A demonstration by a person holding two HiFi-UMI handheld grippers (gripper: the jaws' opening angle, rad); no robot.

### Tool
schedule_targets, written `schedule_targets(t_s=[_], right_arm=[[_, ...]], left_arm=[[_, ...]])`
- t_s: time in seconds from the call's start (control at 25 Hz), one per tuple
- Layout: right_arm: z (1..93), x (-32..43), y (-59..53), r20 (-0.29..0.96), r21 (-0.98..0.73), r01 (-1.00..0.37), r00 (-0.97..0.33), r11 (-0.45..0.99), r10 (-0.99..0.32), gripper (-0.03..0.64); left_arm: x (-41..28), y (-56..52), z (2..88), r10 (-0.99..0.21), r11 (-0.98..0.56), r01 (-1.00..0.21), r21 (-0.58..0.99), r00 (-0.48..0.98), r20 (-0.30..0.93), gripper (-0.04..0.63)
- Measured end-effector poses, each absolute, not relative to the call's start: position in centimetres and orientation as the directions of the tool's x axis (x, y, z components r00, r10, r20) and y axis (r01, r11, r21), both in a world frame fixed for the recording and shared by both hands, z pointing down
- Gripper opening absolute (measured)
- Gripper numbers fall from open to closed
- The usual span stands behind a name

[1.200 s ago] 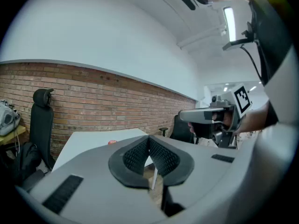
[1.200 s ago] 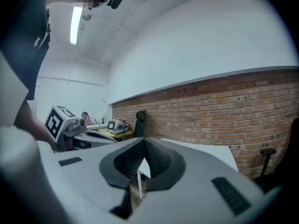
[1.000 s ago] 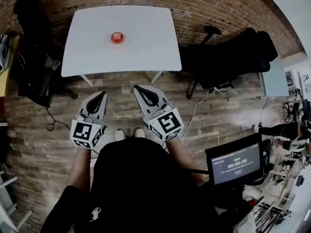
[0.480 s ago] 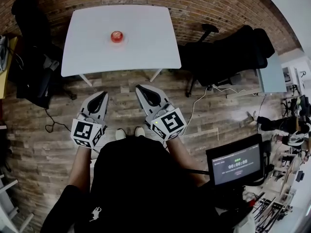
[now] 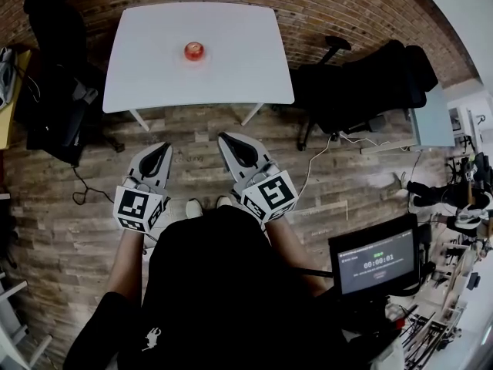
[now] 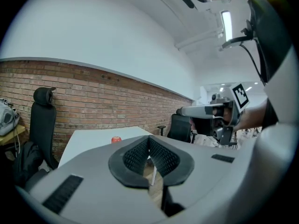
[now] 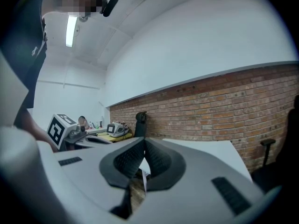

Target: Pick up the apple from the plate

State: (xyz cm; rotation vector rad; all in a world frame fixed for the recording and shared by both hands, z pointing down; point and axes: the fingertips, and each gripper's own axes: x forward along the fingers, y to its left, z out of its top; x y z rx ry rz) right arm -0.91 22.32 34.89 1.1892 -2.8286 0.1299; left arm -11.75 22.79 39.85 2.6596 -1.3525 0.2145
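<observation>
Sitting on white table (image 5: 231, 79): red apple (image 5: 193, 50).

Red apple (image 5: 194, 50), seemingly on plate (image 5: 204, 55)

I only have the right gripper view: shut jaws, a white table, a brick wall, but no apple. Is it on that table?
Observer: Yes. The head view shows the apple on the table, near its middle.
Operator: Am I over the table?
Observer: No. The right gripper is short of its near edge, above the wooden floor.
Operator: And the left gripper?
Observer: Its jaws are together, nothing between them.
</observation>
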Motion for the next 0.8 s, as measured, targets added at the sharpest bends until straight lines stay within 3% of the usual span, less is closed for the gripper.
schedule_targets(t_s=[0.8], right_arm=[[35.7,-2.3,23.0,0.099,-0.077,-0.705,-0.709,0.705,-0.698,0.005]], left_arm=[[-12.7,23.7,40.3,-0.787,-0.583,-0.81,0.067,0.584,0.199,0.005]])
